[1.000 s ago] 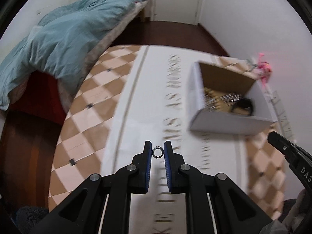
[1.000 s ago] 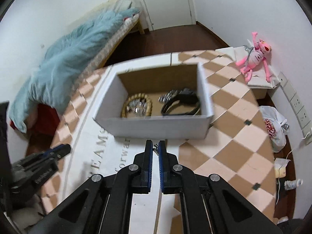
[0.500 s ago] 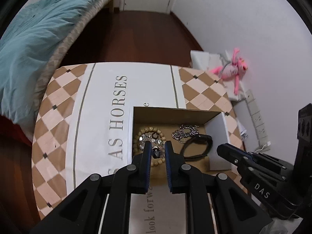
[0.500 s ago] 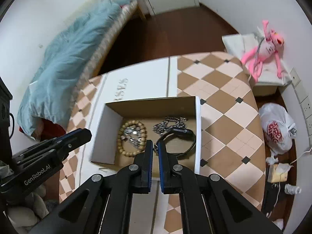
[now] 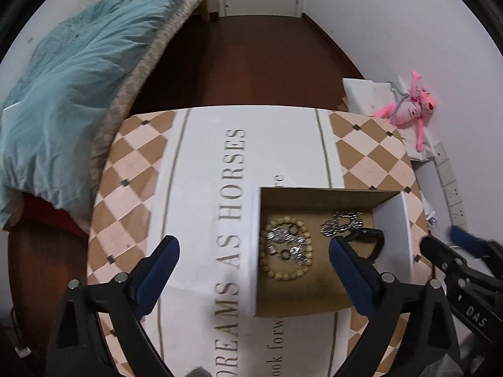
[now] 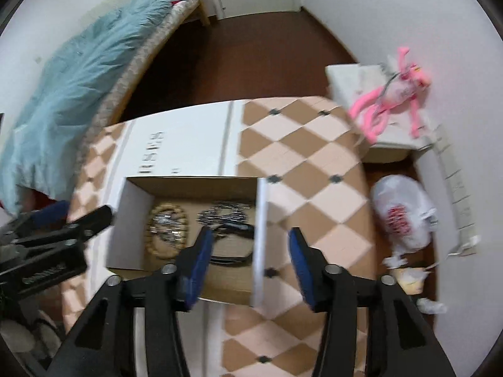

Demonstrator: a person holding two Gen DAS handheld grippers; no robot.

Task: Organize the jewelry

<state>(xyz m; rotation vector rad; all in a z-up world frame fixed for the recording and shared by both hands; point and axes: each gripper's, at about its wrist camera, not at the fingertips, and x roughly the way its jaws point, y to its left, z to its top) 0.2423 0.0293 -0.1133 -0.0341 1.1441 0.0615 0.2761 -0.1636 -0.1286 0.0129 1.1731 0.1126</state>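
An open cardboard box (image 5: pixel 256 251) stands on the table. In it lie a wooden bead bracelet (image 5: pixel 306 235) with small silver pieces (image 5: pixel 283 242) inside its loop, a silver chain (image 5: pixel 342 221) and a black band (image 5: pixel 372 238). My left gripper (image 5: pixel 253 245) is open and empty, high above the box's left wall. My right gripper (image 6: pixel 248 235) is open and empty above the box's right wall (image 6: pixel 259 229). The box (image 6: pixel 132 220), bracelet (image 6: pixel 154 235), chain (image 6: pixel 226 210) and band (image 6: pixel 232 257) also show in the right wrist view.
The table (image 5: pixel 132 169) has a checked cloth with a lettered white runner. A bed with a blue duvet (image 5: pixel 63 78) is on the left. A pink plush toy (image 6: pixel 386 94) on a white box and a white plastic bag (image 6: pixel 402 213) are on the right.
Both grippers have opened wide. The ring in the left gripper and the small piece in the right gripper are gone from the jaws. Both grippers sit higher above the box.
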